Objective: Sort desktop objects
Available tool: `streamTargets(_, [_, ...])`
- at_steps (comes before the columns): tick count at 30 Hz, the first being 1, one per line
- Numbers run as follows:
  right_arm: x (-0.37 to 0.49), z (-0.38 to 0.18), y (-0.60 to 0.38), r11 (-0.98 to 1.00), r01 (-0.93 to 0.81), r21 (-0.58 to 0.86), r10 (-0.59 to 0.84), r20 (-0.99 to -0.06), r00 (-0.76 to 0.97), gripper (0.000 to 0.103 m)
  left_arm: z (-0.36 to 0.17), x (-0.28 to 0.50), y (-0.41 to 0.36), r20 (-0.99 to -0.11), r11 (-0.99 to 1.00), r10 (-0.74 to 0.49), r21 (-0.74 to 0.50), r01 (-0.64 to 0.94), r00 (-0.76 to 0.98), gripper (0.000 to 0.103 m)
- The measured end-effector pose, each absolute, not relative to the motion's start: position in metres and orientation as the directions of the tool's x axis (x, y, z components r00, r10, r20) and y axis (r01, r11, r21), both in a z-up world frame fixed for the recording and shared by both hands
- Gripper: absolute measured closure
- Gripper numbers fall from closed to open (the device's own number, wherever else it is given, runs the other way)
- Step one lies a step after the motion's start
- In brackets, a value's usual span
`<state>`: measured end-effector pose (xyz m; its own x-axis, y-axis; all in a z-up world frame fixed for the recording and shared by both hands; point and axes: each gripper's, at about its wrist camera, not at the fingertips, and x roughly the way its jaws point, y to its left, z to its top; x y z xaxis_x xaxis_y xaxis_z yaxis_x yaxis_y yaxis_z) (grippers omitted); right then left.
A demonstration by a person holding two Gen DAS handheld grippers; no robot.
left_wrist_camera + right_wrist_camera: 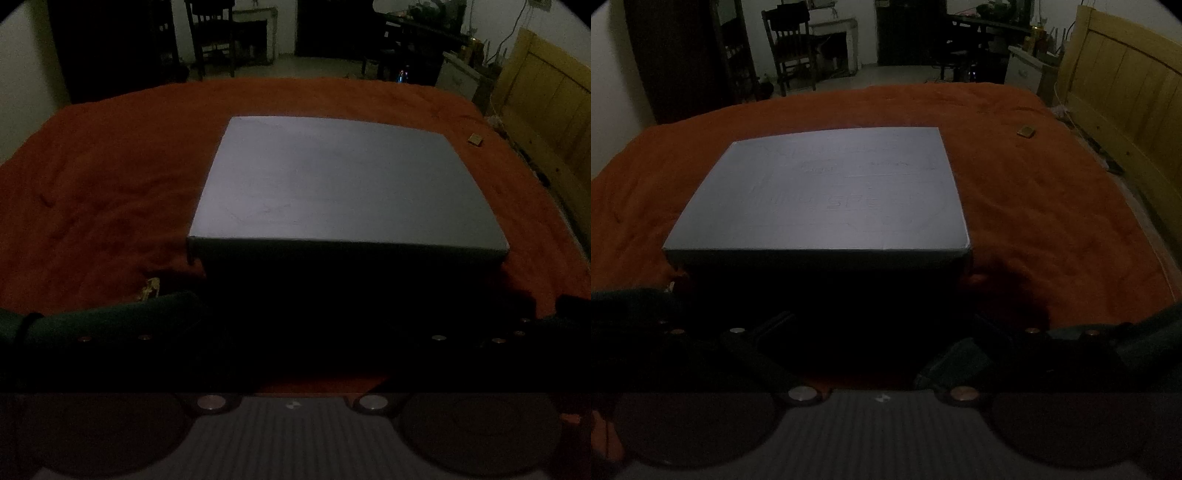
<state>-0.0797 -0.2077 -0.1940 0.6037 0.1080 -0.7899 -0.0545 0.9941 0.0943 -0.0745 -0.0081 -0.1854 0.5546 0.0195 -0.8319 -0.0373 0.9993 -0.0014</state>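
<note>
The grey box (820, 192) at twelve o'clock looks stiff, light cardboard, best taken by its side edges, with both the left gripper (295, 325) and the right gripper (882, 332) spread wide apart.

1. Both views are dim and grainy; the far room is brighter than the foreground.
2. The flat grey cardboard box (343, 181) catches pale light on top, while its near side is black shadow.
3. Fisheye bending and dark vignetting mark the corners.
</note>
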Motion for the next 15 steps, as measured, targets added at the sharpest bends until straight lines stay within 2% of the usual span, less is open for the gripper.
streamTargets(15, [-0.0816, -0.1912, -0.2058, 0.995, -0.060, 0.084, 0.104, -0.793, 0.600, 0.000, -0.1855, -0.0721, -0.0053, -0.830, 0.999, 0.032, 0.016, -0.033, 0.557, 0.001])
